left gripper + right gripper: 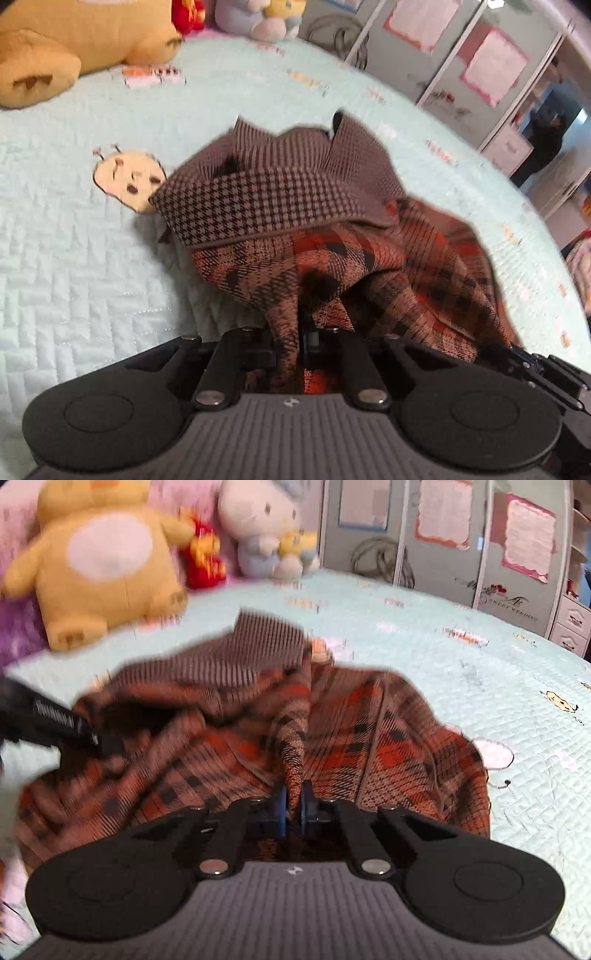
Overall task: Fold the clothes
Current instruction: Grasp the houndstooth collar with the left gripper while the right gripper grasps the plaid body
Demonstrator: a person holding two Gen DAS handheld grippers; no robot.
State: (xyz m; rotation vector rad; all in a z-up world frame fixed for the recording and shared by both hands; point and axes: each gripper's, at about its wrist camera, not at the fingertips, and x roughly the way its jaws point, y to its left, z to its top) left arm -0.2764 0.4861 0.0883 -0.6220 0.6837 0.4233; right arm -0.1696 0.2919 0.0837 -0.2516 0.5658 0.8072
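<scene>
I have both claws pinched onto the plaid garment (236,746), which lies bunched in the middle of the pale green quilt (81,258). My left gripper (295,338) is clamped narrow on a ridge of the orange-and-black cloth, and my right gripper (294,806) squeezes a similar raised fold between its blue pads (282,810). A houndstooth band (251,206) sits folded over the top of the heap. In the right wrist view the other gripper reaches in from the left edge. A yellow plush toy (99,565) and a white plush toy (262,528) sit beyond.
</scene>
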